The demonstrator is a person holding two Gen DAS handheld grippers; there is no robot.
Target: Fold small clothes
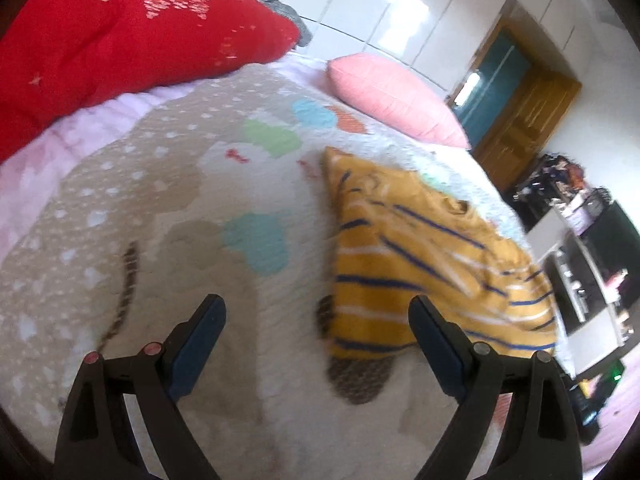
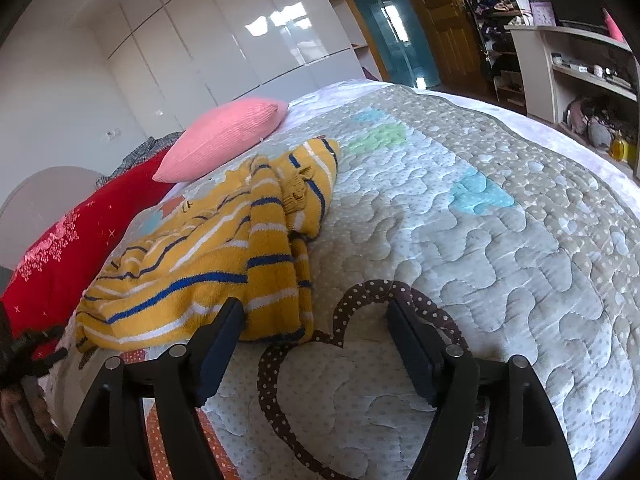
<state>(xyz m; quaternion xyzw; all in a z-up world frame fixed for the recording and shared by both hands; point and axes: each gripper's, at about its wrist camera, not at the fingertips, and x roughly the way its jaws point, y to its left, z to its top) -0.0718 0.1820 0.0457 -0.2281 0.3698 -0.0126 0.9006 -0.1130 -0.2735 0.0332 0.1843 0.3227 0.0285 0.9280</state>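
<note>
Gaping empty beside the striped garment (image 2: 208,264), both the left gripper (image 1: 316,320) and the right gripper (image 2: 316,320) risk pinching the quilt (image 2: 500,240) too; bunched layers could drag

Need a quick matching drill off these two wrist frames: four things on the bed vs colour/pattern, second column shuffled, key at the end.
Things:
1. small garment
2. pillow
3. blanket
4. quilt

Looks:
A. plain pink
B. red with pink flowers
C. mustard yellow with blue and white stripes
D. pale, stitched, with dotted patches

Pairs: 1-C, 2-A, 3-B, 4-D
</note>
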